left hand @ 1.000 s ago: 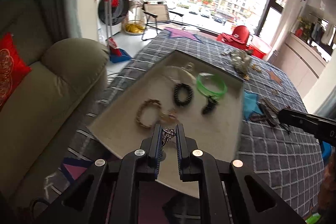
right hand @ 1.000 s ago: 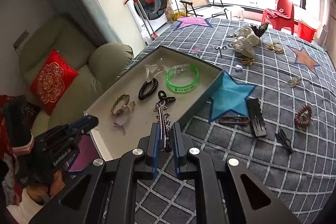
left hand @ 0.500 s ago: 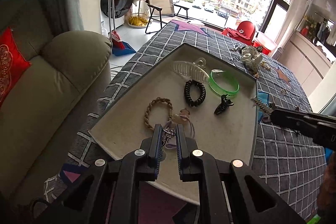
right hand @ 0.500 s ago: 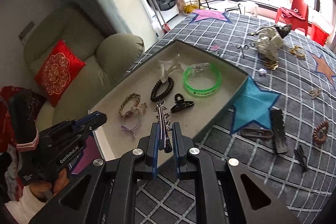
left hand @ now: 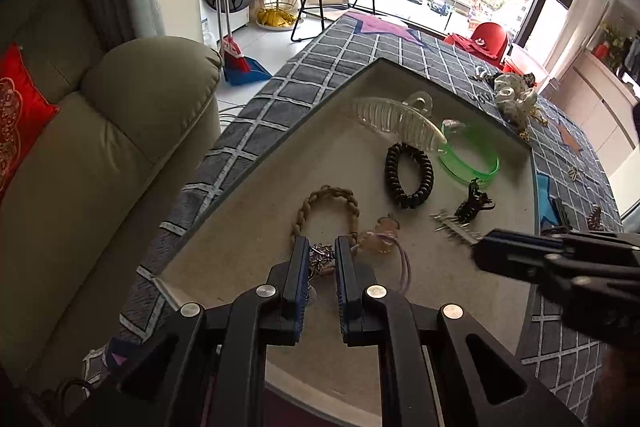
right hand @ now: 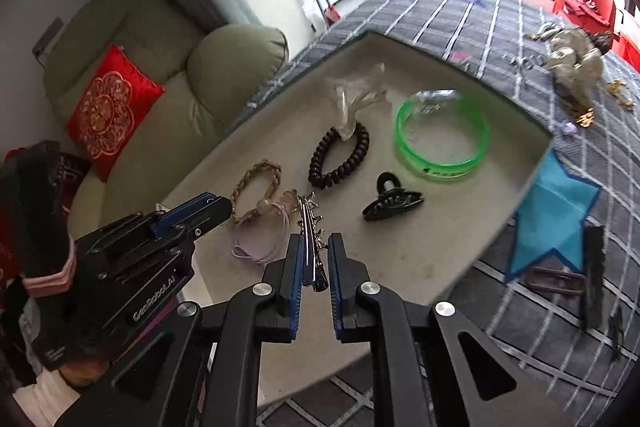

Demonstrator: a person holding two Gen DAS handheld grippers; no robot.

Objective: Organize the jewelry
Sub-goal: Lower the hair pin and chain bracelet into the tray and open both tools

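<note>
A beige tray [left hand: 256, 251] [right hand: 460, 227] on the checked tablecloth holds a braided bracelet [left hand: 320, 199], a black coil band [left hand: 408, 179], a green bangle [left hand: 472, 159], a clear claw clip [left hand: 400, 119], a black clip [right hand: 392, 205] and a purple cord [right hand: 260, 243]. My left gripper [left hand: 322, 255] is low over the tray's near end, shut on a small silver ornament [left hand: 320, 253]. My right gripper [right hand: 314, 251] is shut on a silver star hair clip [right hand: 310, 227] and holds it over the tray; it shows in the left wrist view [left hand: 486, 247].
Loose hair accessories lie on the cloth right of the tray: a dark bar clip [right hand: 592, 259], a brown clip [right hand: 552, 279], a white scrunchie [right hand: 576, 63]. A green sofa [left hand: 100, 155] with a red cushion stands left of the table.
Both grippers have moved forward and lower over the tray, each still holding its piece. The right gripper has come in beside the left one.
</note>
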